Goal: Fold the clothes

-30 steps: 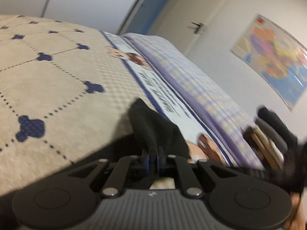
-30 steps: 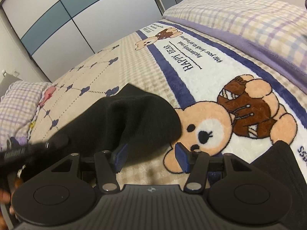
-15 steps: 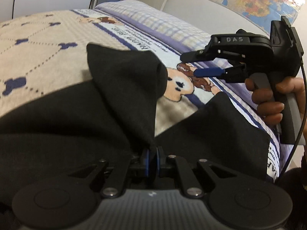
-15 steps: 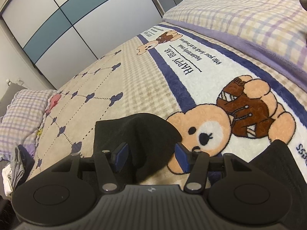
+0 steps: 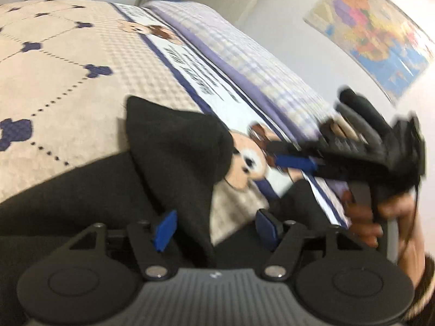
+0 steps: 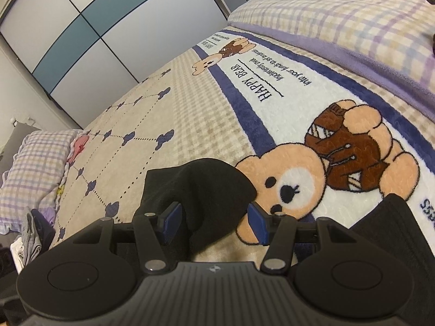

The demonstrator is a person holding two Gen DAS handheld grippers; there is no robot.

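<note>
A plush beige bed blanket point(image 6: 190, 125) with navy dotted diamonds, a waffle-check band and a woven teddy-bear picture point(image 6: 312, 179) covers the bed; its pile looks soft and short. Beyond it stand flat grey and teal wardrobe panels point(image 6: 89, 27). A lilac plaid pillow point(image 6: 35, 168) lies at the far left edge, and a colourful wall map point(image 5: 372, 27) hangs on the white wall. The soft black knit garment point(image 6: 201, 190) lies on the blanket, one rounded fold bulging up just beside the bear's head. The left gripper point(image 5: 214, 226) has its blue pads spread apart over that fold. The right gripper point(image 6: 213, 222) is likewise spread wide, empty, held by a hand point(image 5: 380, 217).
</note>
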